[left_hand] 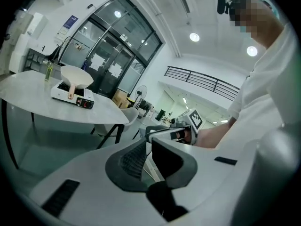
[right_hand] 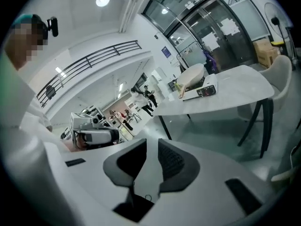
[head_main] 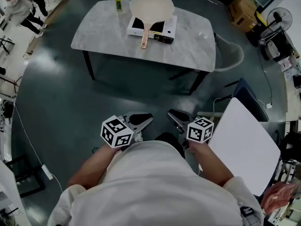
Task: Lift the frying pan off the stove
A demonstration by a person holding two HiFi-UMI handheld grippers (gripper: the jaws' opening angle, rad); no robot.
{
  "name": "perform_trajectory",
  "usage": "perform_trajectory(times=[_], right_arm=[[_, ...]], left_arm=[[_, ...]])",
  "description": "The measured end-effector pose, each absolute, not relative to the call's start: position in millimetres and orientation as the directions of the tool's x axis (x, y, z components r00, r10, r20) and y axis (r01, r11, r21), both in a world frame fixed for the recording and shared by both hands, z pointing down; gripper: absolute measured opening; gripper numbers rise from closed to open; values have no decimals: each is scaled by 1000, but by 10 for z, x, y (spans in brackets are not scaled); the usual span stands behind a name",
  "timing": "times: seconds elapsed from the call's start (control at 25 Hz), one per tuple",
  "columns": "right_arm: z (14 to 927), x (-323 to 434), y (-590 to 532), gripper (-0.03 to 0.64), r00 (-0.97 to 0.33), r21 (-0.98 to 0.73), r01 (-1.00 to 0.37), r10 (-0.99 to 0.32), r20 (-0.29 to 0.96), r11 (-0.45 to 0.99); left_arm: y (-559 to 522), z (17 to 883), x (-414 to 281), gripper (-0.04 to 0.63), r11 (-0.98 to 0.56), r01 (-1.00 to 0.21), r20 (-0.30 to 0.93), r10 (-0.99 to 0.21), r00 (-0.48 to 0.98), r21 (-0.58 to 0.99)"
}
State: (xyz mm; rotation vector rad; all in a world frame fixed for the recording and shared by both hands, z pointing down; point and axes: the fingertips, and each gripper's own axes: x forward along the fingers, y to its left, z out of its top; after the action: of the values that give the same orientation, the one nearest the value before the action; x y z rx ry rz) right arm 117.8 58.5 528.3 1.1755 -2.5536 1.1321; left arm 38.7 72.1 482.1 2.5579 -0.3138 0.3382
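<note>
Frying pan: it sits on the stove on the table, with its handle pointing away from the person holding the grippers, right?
Not quite. The frying pan does sit on the stove on the table, but its handle points toward the person, not away, as the head view shows.

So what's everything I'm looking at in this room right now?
grey marble-topped table: one, grey, far centre of the floor
white portable stove: one, white, on the table
cream frying pan with a copper-coloured handle: one, cream, on the stove
small yellow-green bottle: one, yellow-green, on the table, left of the pan
grey chair: one, grey, at the table's right end
white flat panel: one, white, at the person's right
standing fan: one, dark, top right corner
left gripper: one, white with a black-and-white marker cube, before the person, shut, empty
right gripper: one, same colours, beside it, slightly open, empty
</note>
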Motion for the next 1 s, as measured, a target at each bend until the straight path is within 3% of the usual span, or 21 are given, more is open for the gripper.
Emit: perform_trajectory(times=[0.28, 1.0], right_arm=[[5353, 1230, -307, 108, -721, -654, -657, -566, 400, 375], [5518, 1324, -3662, 229, -864, -894, -363, -455, 217, 262]], left_arm=[[-207, 4881, 113, 85, -752, -386, 287, -267, 920, 535], [-2467, 5425, 313, 212, -486, -568, 386, -428, 817, 664]])
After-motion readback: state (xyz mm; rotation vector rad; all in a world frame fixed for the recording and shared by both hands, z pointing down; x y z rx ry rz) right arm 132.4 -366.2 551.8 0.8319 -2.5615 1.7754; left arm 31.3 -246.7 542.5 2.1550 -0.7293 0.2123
